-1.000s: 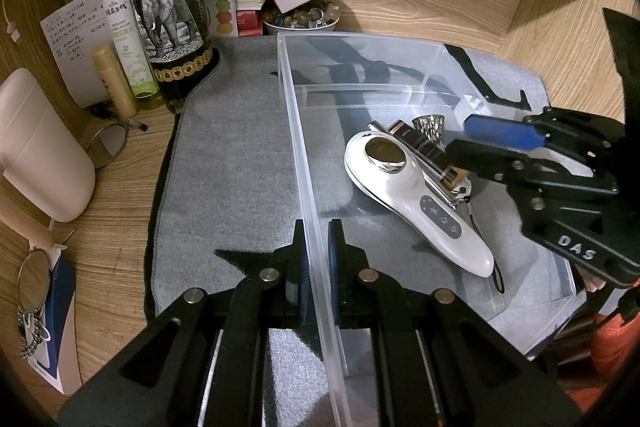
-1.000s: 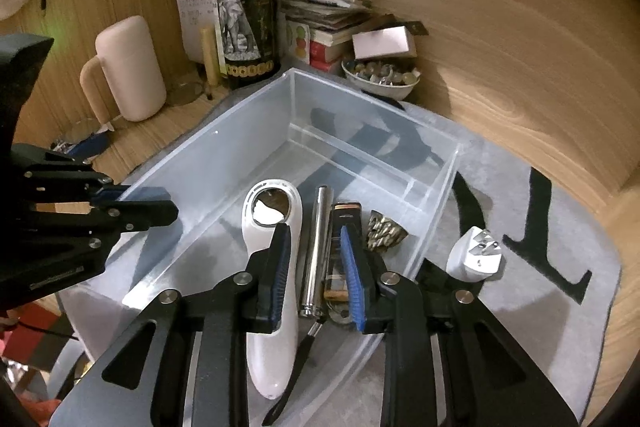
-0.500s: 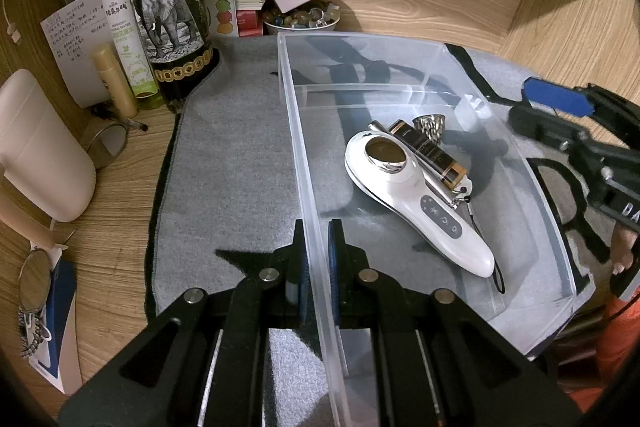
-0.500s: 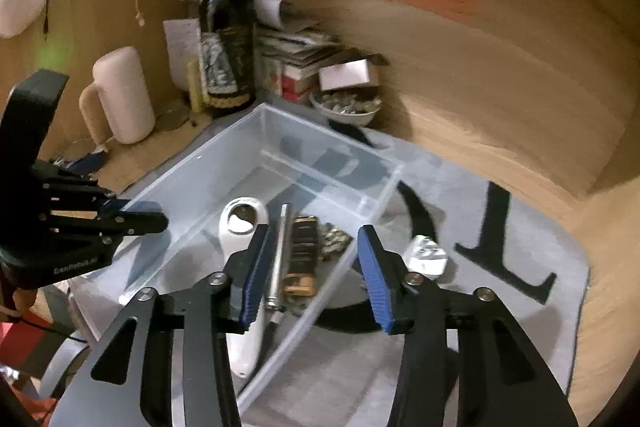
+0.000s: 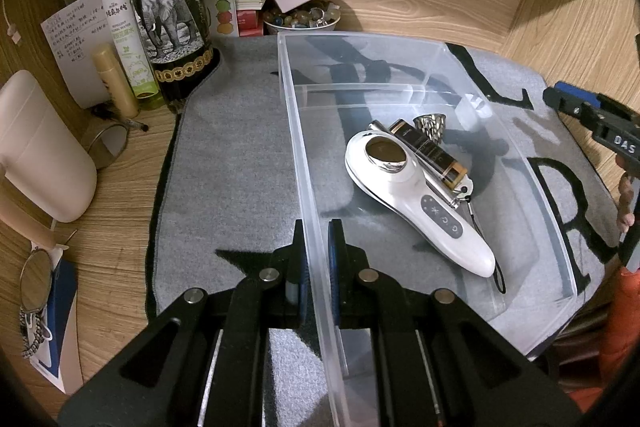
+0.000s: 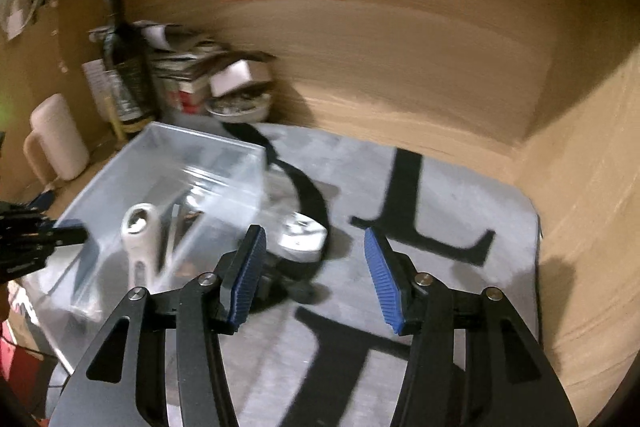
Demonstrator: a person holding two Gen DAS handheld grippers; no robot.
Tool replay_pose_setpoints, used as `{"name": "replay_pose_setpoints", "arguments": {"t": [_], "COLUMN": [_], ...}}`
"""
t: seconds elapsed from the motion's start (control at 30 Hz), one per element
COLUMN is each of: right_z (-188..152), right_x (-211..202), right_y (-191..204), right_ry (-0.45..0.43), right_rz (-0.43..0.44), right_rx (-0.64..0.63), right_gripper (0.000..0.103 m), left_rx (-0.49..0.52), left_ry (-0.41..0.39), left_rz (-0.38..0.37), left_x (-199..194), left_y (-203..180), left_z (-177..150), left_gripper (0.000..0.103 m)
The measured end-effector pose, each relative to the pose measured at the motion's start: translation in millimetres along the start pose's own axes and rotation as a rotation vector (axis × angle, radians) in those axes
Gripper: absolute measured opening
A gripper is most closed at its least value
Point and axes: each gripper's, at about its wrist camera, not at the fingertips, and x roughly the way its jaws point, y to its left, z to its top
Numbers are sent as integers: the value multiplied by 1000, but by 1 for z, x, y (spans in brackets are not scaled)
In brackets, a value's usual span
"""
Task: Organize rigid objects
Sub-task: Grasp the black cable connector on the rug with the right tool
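Note:
A clear plastic bin (image 5: pixel 296 131) stands on a grey mat (image 5: pixel 232 163). My left gripper (image 5: pixel 318 259) is shut on the bin's left wall. Inside lie a white handheld device (image 5: pixel 416 199), a metal tube (image 5: pixel 440 187), a dark lighter-like box (image 5: pixel 430 151) and a small metal cone (image 5: pixel 430 123). My right gripper (image 6: pixel 312 271) is open and empty above the mat, right of the bin (image 6: pixel 168 163). A white plug adapter (image 6: pixel 302 237) lies on the mat just beyond its left finger; it also shows through the bin wall in the left wrist view (image 5: pixel 474 107).
A wine bottle (image 5: pixel 168 7), spray bottle (image 5: pixel 126 27), papers, books and a bowl of beads (image 5: pixel 302 19) crowd the back left. A cream jug (image 5: pixel 36 147) and glasses (image 5: pixel 34 279) sit left. Wooden walls close the back and right.
My right gripper has pulled out of the bin, opened wide and swung right over the mat toward the white adapter. The left gripper has kept its hold on the bin wall.

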Motion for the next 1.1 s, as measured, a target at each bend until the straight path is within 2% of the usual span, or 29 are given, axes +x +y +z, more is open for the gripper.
{"name": "replay_pose_setpoints", "arguments": {"t": [0.17,0.4,0.53,0.7,0.87,0.97,1.1], "right_z": [-12,-27,-30,-32,-33,-33,-34], "right_x": [22,59,75,84,85,81,73], "right_y": [-5,21,30,22,18,19,27], "right_ry": [72,174,201,209,206,194,173], "right_rz": [47,101,65,55,63,75,72], "right_rx": [32,-44,-93,-63,-42,-51,-83], "right_gripper": [48,48,51,50,24,17,16], "left_rx": [0,0,0,-1,0,0,0], "left_ry": [0,0,-1,-1,0,0,1], "left_rz": [0,0,0,0,1,0,2], "left_x": [0,0,0,0,0,0,0], "left_y": [0,0,0,0,0,0,0], "left_z": [0,0,0,0,0,0,0], "left_gripper": [8,8,8,8,8,8,8]}}
